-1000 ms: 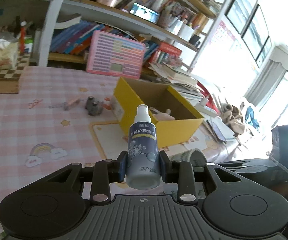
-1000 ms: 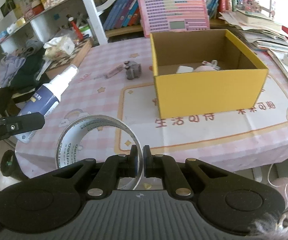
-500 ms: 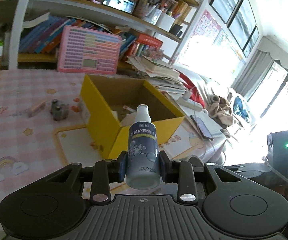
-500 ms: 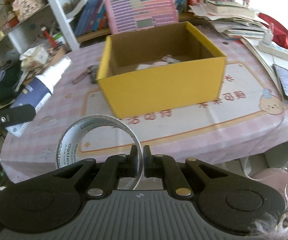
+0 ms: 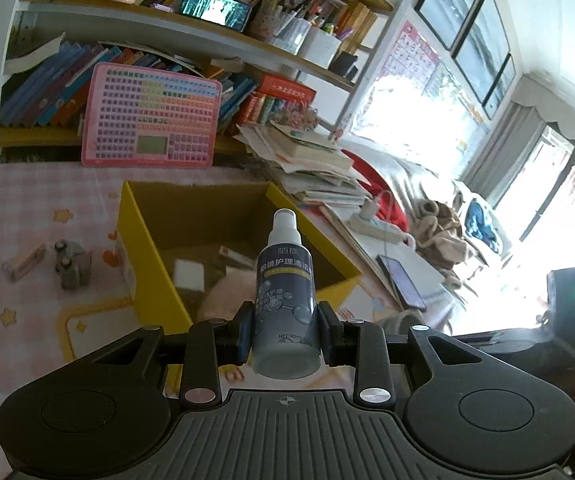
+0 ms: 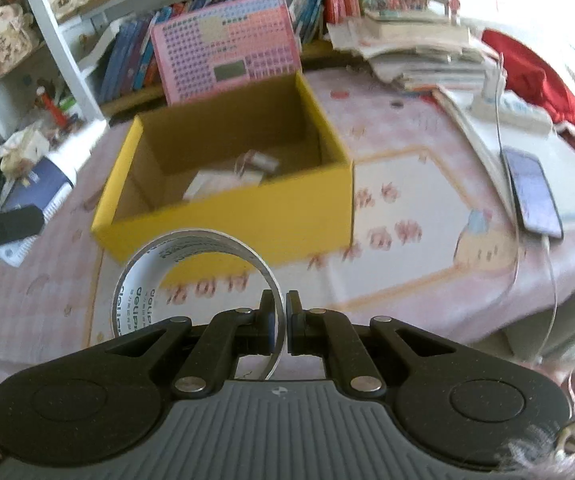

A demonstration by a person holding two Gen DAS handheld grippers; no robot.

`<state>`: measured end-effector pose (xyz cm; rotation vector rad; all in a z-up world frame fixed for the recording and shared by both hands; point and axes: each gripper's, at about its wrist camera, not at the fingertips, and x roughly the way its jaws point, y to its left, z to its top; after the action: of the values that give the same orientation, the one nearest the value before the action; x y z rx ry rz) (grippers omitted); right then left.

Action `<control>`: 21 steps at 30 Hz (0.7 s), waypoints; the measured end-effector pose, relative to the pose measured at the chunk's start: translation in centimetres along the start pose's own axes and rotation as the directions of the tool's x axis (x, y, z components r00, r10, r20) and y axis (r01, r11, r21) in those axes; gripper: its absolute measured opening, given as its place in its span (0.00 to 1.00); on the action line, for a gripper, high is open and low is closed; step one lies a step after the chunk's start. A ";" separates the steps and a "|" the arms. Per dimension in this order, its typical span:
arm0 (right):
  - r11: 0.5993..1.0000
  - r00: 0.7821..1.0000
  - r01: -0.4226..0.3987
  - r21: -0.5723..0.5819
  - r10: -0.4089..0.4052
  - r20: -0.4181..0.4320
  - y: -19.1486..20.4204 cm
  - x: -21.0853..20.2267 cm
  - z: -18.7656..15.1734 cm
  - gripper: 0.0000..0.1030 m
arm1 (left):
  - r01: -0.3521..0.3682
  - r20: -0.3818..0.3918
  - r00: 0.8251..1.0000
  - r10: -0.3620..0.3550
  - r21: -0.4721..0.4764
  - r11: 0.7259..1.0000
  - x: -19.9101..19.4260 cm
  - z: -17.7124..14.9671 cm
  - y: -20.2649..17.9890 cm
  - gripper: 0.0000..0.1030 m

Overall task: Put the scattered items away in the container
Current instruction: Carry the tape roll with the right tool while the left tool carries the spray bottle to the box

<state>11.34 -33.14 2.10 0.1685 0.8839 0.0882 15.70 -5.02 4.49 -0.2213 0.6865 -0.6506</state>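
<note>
Your left gripper (image 5: 285, 332) is clamped on the body of one spray bottle (image 5: 285, 300), nozzle pointing forward and away from you, so it can drop straight into the yellow box (image 5: 159, 280) just ahead. Your right gripper (image 6: 281, 320) has its fingers pressed together on the thin wall of one tape roll (image 6: 197, 276), gripped at its edge because the ring is too wide to span; it hangs short of the box's near wall. One box sits on the pink checked tablecloth (image 6: 387, 128), with a few blurred things already inside. Beside it, two scattered items remain: a small grey object (image 5: 71, 264) and a pinkish stick (image 5: 27, 262).
</note>
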 end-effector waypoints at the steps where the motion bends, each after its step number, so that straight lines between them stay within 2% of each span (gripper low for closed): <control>1: 1.000 1.000 -0.006 -0.011 0.006 0.011 -0.3 0.1 0.8 0.05 | -0.010 0.004 1.000 0.010 -0.001 1.000 0.5 0.4 0.0 0.30; 7: 0.994 0.996 -0.053 -0.091 0.059 0.067 -1.2 1.7 5.8 0.05 | -0.064 0.005 0.998 0.063 0.010 0.998 4.0 2.2 0.0 0.30; 11: 0.985 0.993 -0.078 -0.155 0.090 0.073 -1.0 4.2 9.0 0.05 | -0.105 -0.028 0.994 0.105 0.019 0.994 7.1 3.0 -0.1 0.30; 15: 0.969 0.994 -0.094 -0.231 0.105 0.037 -0.3 7.6 10.9 0.05 | -0.149 -0.066 0.986 0.151 0.035 0.988 10.0 3.3 0.1 0.30; 21: 0.913 0.996 -0.086 -0.399 0.075 -0.042 0.7 13.1 11.8 0.05 | -0.223 -0.135 0.963 0.231 0.072 0.972 13.8 3.4 1.1 0.30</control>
<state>28.71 -31.87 -0.39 -0.1810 0.8669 0.3473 26.58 -12.86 -0.47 -0.0422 0.8167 -0.4673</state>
